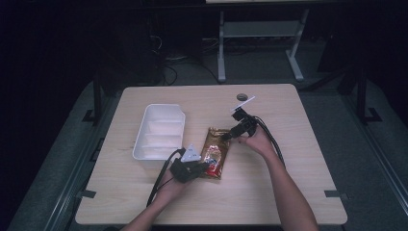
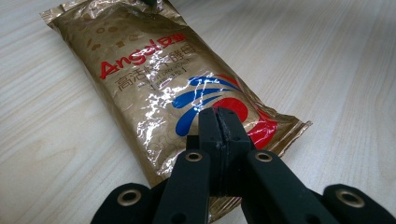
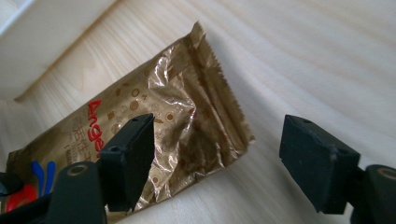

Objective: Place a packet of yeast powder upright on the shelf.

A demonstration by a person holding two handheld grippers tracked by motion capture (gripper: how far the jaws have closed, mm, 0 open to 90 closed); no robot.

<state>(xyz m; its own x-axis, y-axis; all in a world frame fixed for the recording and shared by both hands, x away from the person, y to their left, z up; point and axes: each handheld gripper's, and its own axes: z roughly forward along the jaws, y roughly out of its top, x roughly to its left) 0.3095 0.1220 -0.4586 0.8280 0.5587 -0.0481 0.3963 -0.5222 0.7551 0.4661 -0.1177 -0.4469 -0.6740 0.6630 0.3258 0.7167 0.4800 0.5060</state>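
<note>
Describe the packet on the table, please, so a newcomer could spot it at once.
On the wooden table, just right of the white tray, lies a gold foil packet. Alone among the things there, it is shiny and crinkled, with red lettering and a blue-and-red swirl.

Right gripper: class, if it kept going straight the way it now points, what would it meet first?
Probably the crinkled far end of the gold foil packet. The open right gripper points down at it, one jaw over the foil, the other over bare table; depth is unclear.
</note>
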